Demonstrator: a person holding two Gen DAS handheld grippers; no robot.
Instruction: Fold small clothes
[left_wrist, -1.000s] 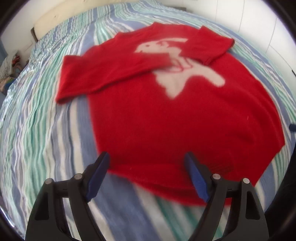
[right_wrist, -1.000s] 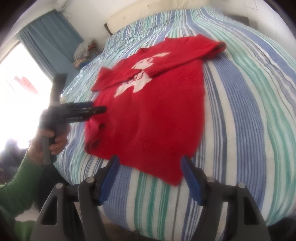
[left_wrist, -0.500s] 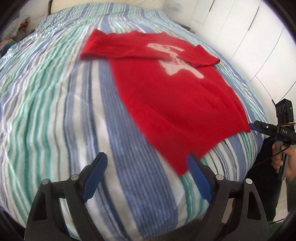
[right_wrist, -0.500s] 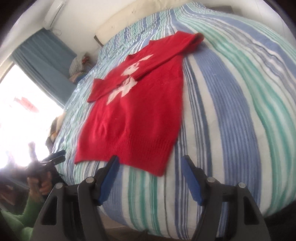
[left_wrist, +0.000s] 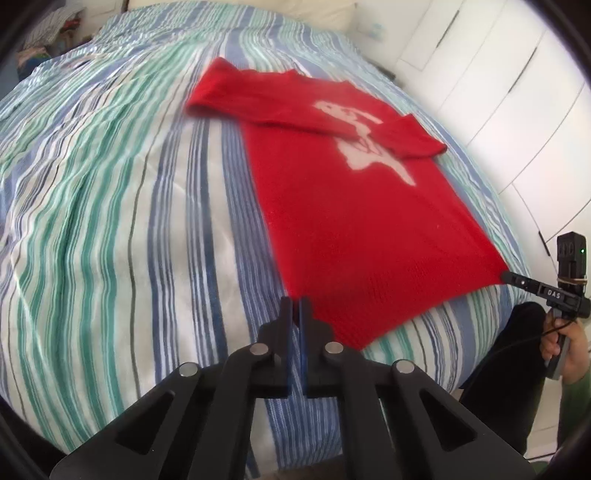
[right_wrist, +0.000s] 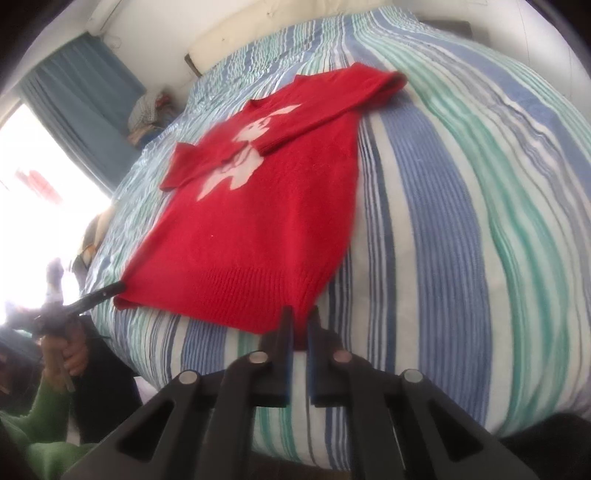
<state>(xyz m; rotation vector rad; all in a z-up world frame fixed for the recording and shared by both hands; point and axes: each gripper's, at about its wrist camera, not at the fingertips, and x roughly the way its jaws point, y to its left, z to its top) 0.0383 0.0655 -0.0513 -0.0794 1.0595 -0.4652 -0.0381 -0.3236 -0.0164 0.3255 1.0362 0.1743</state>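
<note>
A small red sweater (left_wrist: 354, 206) with a white animal figure lies flat on the striped bed, both sleeves folded across its chest; it also shows in the right wrist view (right_wrist: 266, 206). My left gripper (left_wrist: 295, 306) is shut on the sweater's near left hem corner. My right gripper (right_wrist: 299, 317) is shut on the near right hem corner. Each gripper shows in the other's view, my right gripper (left_wrist: 517, 280) at the far hem corner and my left gripper (right_wrist: 107, 291) likewise.
The bed (left_wrist: 110, 221) has a blue, green and white striped cover. White wardrobe doors (left_wrist: 498, 74) stand right of it. A blue curtain (right_wrist: 81, 103) and bright window are on the left, with a pile of clothes (right_wrist: 147, 110) near the bed's head.
Both grippers have closed from wide open onto the sweater's bottom hem corners. Each has moved out to its own corner at the bed's front edge.
</note>
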